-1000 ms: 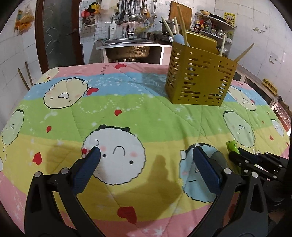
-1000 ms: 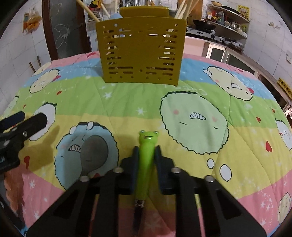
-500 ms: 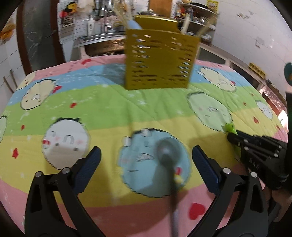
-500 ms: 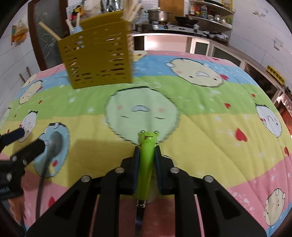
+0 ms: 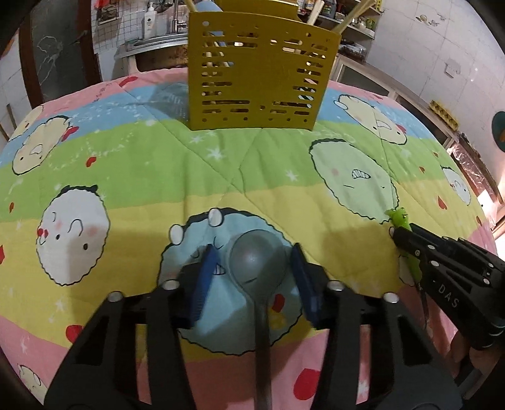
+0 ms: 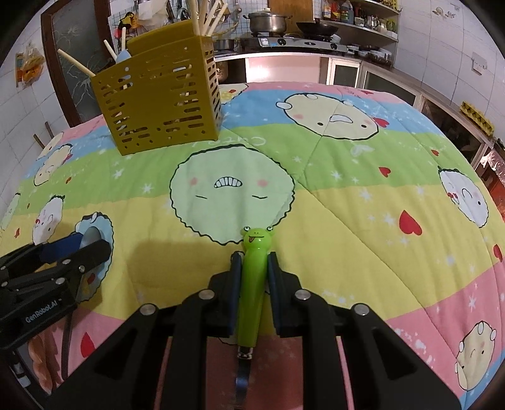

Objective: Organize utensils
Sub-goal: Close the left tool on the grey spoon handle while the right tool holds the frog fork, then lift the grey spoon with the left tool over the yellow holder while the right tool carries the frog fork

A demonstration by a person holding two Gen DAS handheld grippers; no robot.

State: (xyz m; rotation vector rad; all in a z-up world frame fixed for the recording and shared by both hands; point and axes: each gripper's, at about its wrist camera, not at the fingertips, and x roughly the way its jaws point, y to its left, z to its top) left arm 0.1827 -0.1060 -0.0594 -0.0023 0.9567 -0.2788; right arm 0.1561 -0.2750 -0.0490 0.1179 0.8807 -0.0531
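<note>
On the left, the left gripper [image 5: 254, 268] points down at the bench, which is covered by a quilted cartoon cloth [image 5: 132, 164] in pink, blue, green and yellow bands. Its jaws are closing around the grey bowl of a ladle [image 5: 256, 261], which lies on a blue cartoon face; the blue pads [image 5: 205, 277] stand on either side of the bowl with a gap still showing, clearest on the left side. The ladle's dark handle runs back beneath the gripper toward the camera.

Farther back, near the bench's far edge, stands a yellow slotted utensil holder [image 5: 260, 75] with wooden chopsticks [image 6: 206, 15] and other handles sticking out of the top.

To the right, the right gripper [image 6: 255, 268] has its jaws clamped nearly closed on the green frog-headed handle of a utensil [image 6: 252, 284], the frog face pointing forward past the pads. Its metal end hangs below the gripper, and its shape cannot be made out. Behind the bench runs a kitchen counter with a pot [image 6: 268, 20].
</note>
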